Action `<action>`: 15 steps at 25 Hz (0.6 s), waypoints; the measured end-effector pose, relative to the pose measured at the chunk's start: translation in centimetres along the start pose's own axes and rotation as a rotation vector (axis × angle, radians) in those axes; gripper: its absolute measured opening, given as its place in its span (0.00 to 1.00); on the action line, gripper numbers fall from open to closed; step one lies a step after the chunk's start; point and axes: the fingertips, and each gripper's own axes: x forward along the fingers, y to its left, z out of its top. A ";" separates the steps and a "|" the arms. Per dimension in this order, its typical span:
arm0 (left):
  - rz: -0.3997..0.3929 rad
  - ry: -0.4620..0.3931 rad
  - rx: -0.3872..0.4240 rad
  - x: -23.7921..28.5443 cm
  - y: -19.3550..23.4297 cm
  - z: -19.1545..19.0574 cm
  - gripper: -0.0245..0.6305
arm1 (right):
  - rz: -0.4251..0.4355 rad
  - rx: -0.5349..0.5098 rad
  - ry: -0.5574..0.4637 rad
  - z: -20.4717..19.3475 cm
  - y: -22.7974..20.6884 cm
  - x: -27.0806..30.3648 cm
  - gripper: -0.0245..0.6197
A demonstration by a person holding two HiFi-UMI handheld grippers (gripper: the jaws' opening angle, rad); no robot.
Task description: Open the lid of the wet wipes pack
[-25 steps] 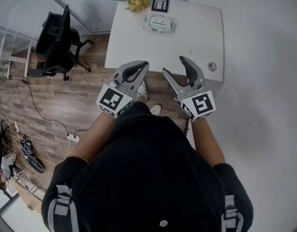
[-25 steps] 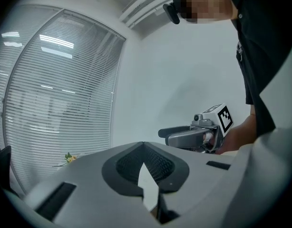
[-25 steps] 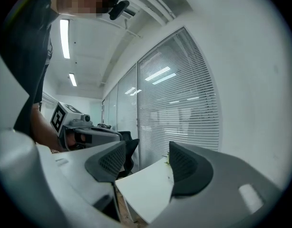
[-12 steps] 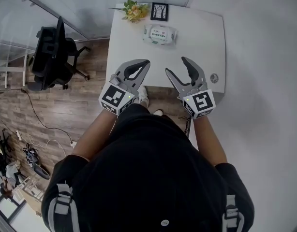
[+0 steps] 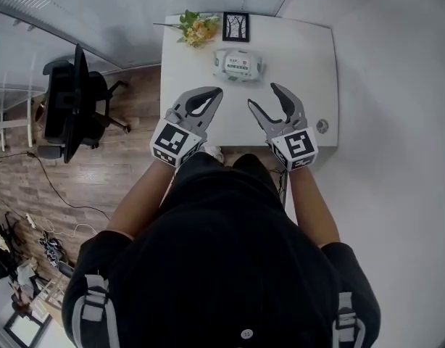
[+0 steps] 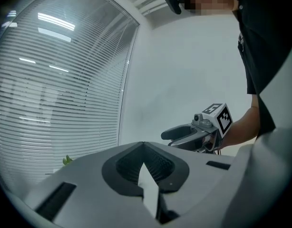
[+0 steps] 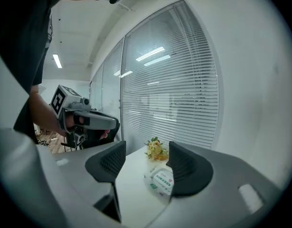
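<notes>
The wet wipes pack [image 5: 238, 64], white with a green label, lies on the far half of the white table [image 5: 302, 56], and its lid looks flat. In the right gripper view the pack [image 7: 160, 180] shows between the jaws, well beyond them. My left gripper [image 5: 216, 93] hovers over the table's near edge with its jaws closed tip to tip [image 6: 143, 145] on nothing. My right gripper [image 5: 262, 97] hangs beside it, open and empty [image 7: 146, 165]. Both are short of the pack and touch nothing.
A bunch of yellow flowers [image 5: 195, 26] and a small black picture frame [image 5: 235, 25] stand at the table's far edge behind the pack. A round grommet [image 5: 322, 125] sits near the front right corner. A black office chair [image 5: 74, 100] stands left of the table; a white wall runs along the right.
The person has stepped closer to the table, so both grippers now reach over its near edge and the pack is nearer. Neither gripper's state has changed.
</notes>
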 end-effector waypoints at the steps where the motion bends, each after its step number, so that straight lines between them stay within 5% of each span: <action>1: -0.002 0.006 -0.001 0.3 0.7 -0.3 0.04 | -0.002 -0.008 0.015 -0.4 -0.2 0.6 0.48; 15: 0.060 0.120 -0.097 6.1 7.1 -6.0 0.04 | 0.052 -0.066 0.185 -6.5 -5.0 8.5 0.48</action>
